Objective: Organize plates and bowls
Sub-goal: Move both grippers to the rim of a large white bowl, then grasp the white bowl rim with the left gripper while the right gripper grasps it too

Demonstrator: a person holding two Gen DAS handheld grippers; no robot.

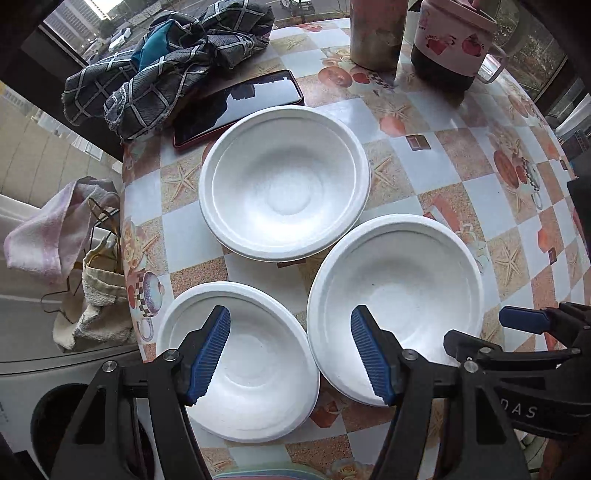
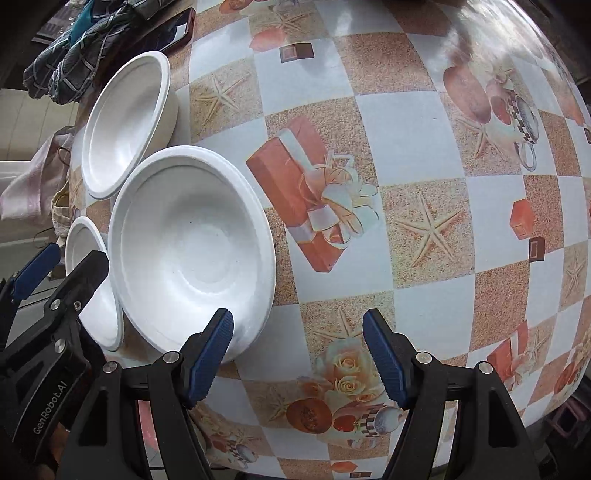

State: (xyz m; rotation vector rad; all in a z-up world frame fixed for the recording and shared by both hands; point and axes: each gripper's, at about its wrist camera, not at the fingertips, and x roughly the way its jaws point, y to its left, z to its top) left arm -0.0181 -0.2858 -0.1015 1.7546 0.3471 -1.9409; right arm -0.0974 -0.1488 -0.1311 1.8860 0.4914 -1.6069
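The left gripper [image 1: 291, 354] is hovering with jaws wide and nothing between them, straddling the gap between the small bowl [image 1: 240, 362] and the near large bowl [image 1: 395, 306]. The right gripper [image 2: 298, 360] is gaping, unladen, just beside that bowl. A far large bowl [image 1: 284, 182] is lying beyond. All are sitting empty.

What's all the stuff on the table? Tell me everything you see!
bowls: three, white; far one, near-left one, near-right one, close together on the table
phone: one, black with red case, behind the far bowl
cloth: one, grey checked, bunched at the far-left edge
mug: one, pink lidded, far side
tumbler: one, brownish, beside the mug
table: one, checkered starfish-print cover
left hand-held gripper: black, blue pads, open above the near bowls
right hand-held gripper: same colours, open beside the near-right bowl
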